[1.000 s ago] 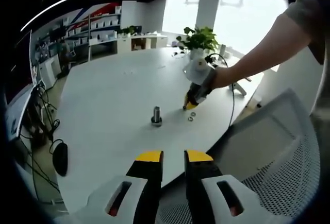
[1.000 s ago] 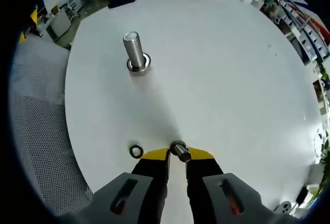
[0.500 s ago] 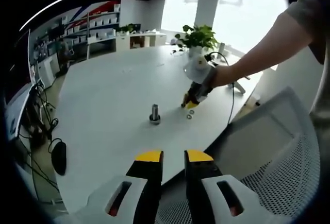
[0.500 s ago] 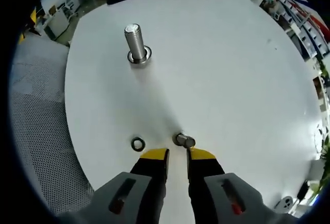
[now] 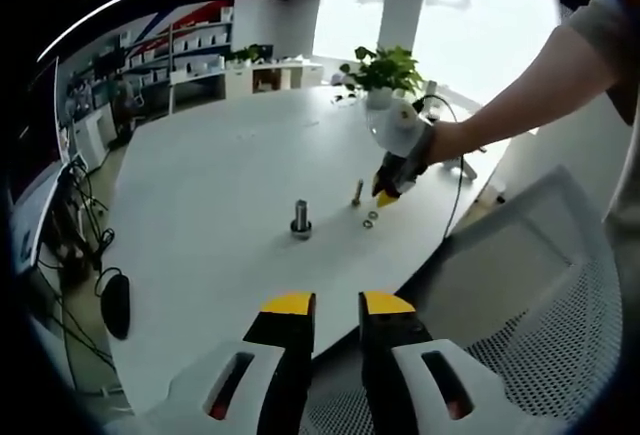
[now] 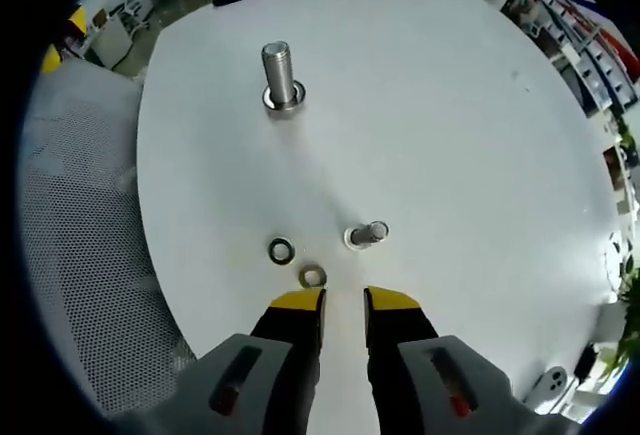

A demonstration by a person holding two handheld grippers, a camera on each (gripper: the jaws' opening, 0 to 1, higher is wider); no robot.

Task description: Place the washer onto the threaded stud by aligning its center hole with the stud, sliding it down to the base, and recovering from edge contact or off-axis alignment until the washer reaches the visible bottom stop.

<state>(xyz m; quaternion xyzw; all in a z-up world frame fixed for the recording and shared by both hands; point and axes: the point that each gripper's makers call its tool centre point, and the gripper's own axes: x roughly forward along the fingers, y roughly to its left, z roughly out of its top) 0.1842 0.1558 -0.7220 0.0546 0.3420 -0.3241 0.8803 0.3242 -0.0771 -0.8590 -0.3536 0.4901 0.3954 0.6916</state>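
Two washers: seen loose on the table, dark washer (image 6: 281, 250) and pale washer (image 6: 313, 276), just ahead of the right gripper (image 6: 343, 300); nothing is threaded yet.
Table (image 6: 450, 105): white, round; a slid washer could skate off the near edge.
Large stud (image 6: 279, 73): upright on its base, well apart from the washers.
Small stud (image 6: 368, 234): upright beside the washers; easily toppled if nudged.
Right gripper: jaws slightly apart, nothing held; flat washers risk being pinched askew.
Left gripper (image 5: 336, 302): jaws slightly parted, empty, held off the table.
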